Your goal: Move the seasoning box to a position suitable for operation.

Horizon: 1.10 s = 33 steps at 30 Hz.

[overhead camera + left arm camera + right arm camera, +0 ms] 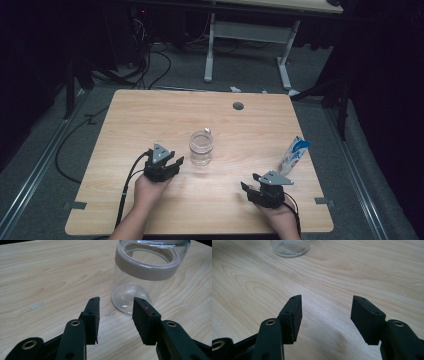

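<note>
A clear glass jar (201, 148) stands upright near the middle of the wooden table (150, 115), with a pale band below its rim (147, 267). My left gripper (172, 161) sits just left of the jar, open, with nothing between its pads. In the left gripper view the left gripper (116, 307) points at the jar's base, a short gap away. My right gripper (248, 181) rests near the front right of the table, open and empty. In the right gripper view the right gripper (325, 305) is over bare wood, and the jar's bottom (289, 247) lies far ahead.
A blue and white pouch (294, 154) stands upright at the table's right edge, just beyond the right gripper. A round cable hole (238, 106) sits near the far edge. Past the table are a white desk frame (210, 50) and floor cables (150, 65).
</note>
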{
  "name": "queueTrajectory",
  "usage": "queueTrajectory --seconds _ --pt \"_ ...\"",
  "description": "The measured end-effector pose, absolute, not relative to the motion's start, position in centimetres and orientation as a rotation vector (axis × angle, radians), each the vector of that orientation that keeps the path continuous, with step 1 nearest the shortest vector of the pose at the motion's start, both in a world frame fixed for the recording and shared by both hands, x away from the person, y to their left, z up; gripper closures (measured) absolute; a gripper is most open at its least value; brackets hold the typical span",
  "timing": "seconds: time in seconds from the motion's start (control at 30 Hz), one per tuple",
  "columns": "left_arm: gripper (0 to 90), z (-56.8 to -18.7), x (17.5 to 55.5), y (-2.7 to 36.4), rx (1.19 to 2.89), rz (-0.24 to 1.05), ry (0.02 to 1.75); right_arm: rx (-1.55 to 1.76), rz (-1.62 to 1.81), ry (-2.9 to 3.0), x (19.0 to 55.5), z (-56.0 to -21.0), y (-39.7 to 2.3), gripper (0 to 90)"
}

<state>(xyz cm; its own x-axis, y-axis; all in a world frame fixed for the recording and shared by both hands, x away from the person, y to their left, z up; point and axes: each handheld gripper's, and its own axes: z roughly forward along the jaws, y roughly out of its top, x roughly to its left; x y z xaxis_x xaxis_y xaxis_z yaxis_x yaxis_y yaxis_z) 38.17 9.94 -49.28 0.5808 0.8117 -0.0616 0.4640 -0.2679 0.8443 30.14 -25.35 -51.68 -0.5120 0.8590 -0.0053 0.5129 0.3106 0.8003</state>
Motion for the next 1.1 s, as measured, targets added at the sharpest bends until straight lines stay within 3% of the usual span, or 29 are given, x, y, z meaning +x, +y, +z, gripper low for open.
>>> queueTrajectory --seconds 0.43,0.9,1.1 --pt "62.0 -48.7 40.4 9.5 1.903 0.495 1.041 1.213 1.072 2.154 30.1 -51.7 -25.3 42.4" --pt "88.9 -47.6 43.0 7.9 1.877 0.549 1.021 1.197 1.068 2.151 30.1 -51.6 -25.4 42.1" --pt "89.9 -47.6 44.9 7.2 1.853 0.550 1.028 1.194 1.062 2.158 30.1 -51.7 -25.2 42.1"
